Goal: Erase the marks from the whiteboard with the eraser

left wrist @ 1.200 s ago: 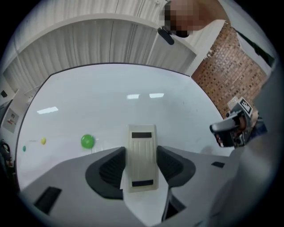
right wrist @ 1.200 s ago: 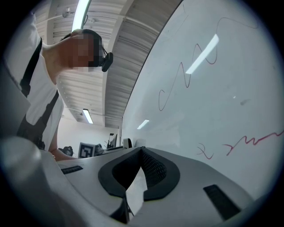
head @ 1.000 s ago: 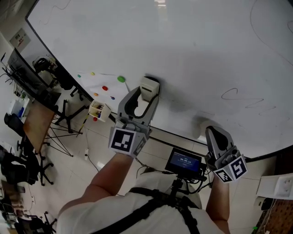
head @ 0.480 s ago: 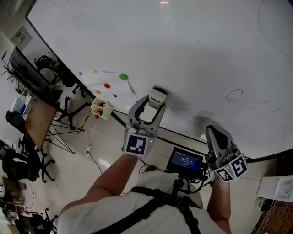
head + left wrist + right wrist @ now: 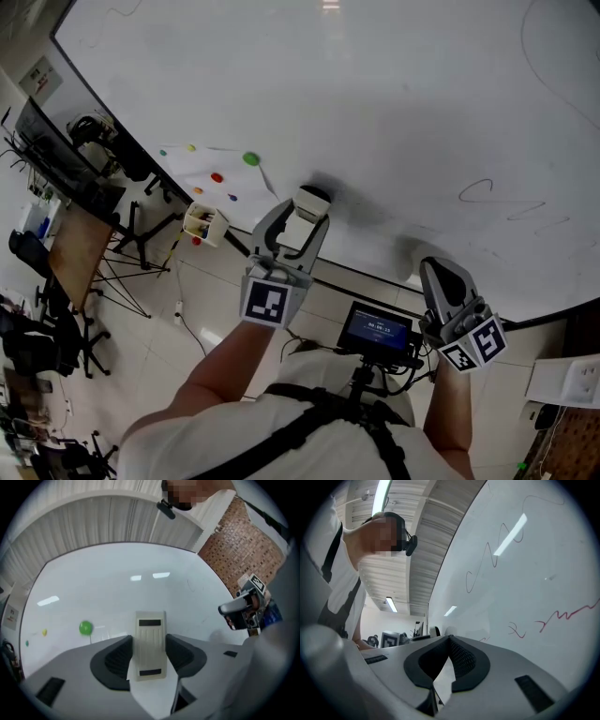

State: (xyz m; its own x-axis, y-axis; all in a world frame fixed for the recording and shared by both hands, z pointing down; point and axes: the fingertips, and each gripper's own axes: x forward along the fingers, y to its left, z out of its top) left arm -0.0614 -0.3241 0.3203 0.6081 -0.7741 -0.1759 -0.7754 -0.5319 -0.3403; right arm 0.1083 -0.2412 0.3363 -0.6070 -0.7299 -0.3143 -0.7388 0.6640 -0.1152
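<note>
Marks [image 5: 562,615] red in right gripper view; head view shows dark lines.

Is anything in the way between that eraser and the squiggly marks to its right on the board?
Nothing visible. Bare whiteboard lies between the eraser and the marks; the right gripper sits lower, off that path.

Whiteboard [image 5: 375,94] is bare above and right of the eraser [image 5: 309,199], so there is open sweep room there. To the eraser's left, near it, a green magnet [image 5: 250,159] and a sheet [image 5: 202,178] sit on the board. A pen box [image 5: 202,223] is at the lower edge. The right gripper [image 5: 433,267] is near the lower edge, well apart from the eraser. A screen [image 5: 379,330] sits between the arms.
</note>
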